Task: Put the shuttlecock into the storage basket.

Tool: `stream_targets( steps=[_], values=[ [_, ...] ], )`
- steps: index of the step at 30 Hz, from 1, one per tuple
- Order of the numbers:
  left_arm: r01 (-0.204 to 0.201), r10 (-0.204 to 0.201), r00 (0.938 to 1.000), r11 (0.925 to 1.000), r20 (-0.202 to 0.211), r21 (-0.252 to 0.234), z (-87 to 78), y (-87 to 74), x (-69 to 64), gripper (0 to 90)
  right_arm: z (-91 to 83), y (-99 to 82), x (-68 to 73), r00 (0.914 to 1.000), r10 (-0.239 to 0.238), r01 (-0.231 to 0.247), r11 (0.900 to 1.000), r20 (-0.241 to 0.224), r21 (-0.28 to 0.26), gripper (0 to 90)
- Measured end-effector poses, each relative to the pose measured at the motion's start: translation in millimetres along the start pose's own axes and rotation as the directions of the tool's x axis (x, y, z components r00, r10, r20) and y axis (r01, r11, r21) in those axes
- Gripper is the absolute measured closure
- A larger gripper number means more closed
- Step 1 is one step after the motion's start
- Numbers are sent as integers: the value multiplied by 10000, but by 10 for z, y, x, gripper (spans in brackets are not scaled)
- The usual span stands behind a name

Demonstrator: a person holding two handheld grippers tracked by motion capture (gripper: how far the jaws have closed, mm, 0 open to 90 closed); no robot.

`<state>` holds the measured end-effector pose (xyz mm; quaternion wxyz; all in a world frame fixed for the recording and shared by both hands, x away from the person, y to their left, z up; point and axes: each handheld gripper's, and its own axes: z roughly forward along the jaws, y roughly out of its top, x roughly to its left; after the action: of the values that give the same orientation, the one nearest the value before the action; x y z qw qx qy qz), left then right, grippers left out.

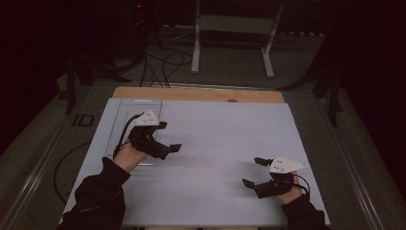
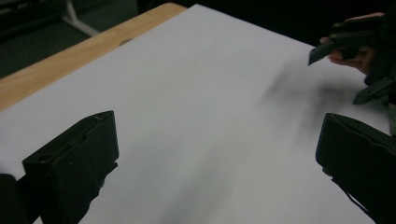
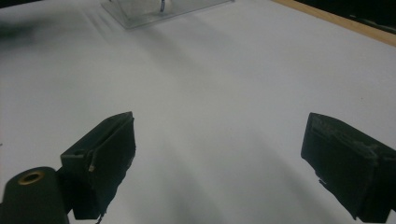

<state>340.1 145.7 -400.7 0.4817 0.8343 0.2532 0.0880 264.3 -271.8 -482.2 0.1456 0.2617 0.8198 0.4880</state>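
Note:
Both grippers hover over a white sheet (image 1: 215, 139) that covers the table. My left gripper (image 1: 168, 136) is at the left, held in a hand with a dark sleeve, its jaws wide apart and nothing between them. In the left gripper view its two black fingers (image 2: 79, 163) frame bare white sheet (image 2: 201, 102). My right gripper (image 1: 253, 171) is at the near right, also open and empty. The right gripper view has its fingers (image 3: 102, 158) spread over bare sheet (image 3: 224, 93). The right gripper (image 2: 355, 46) also appears far off in the left gripper view.
A clear flat plastic tray (image 1: 139, 108) lies on the sheet's left side, partly under the left hand; it is also in the right gripper view (image 3: 135, 11). A wooden table edge (image 1: 191, 93) runs along the far side. Cables and a white stand (image 1: 234, 28) are on the floor beyond.

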Motion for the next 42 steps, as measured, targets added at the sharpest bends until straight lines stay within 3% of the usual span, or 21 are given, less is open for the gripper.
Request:
stream_targets(
  steps=[9, 12, 15, 21, 35, 42],
  values=[
    [-420, 400, 9975, 9985, 589, 338, 153, -30, -130, 0, 2, -5, -1, 10000, -17, 17, 10000, -87, 38, 108],
    [-750, 719, 9924, 9968, 1001, 277, 202, -49, -190, 0, 0, -5, -3, 9999, -24, 24, 10000, -106, -21, 108],
    [-798, 754, 9896, 9963, 1222, 313, 251, -61, -244, 0, -5, -4, -5, 10000, -31, 31, 10000, -25, -44, 108],
    [-1026, 974, 9866, 9942, 1311, 333, 309, -102, -294, 0, -26, 2, -13, 9999, 51, -51, 10000, 152, -36, 101],
    [-894, 838, 9849, 9955, 1516, 302, 373, -232, -388, 0, 5, -8, -13, 9992, 15, -10, 9999, -393, 128, 114],
    [-821, 760, 9848, 9961, 1562, 330, 359, -352, -426, 0, -8, -9, -10, 9992, 51, -51, 10000, -395, 24, 114]
  ],
)
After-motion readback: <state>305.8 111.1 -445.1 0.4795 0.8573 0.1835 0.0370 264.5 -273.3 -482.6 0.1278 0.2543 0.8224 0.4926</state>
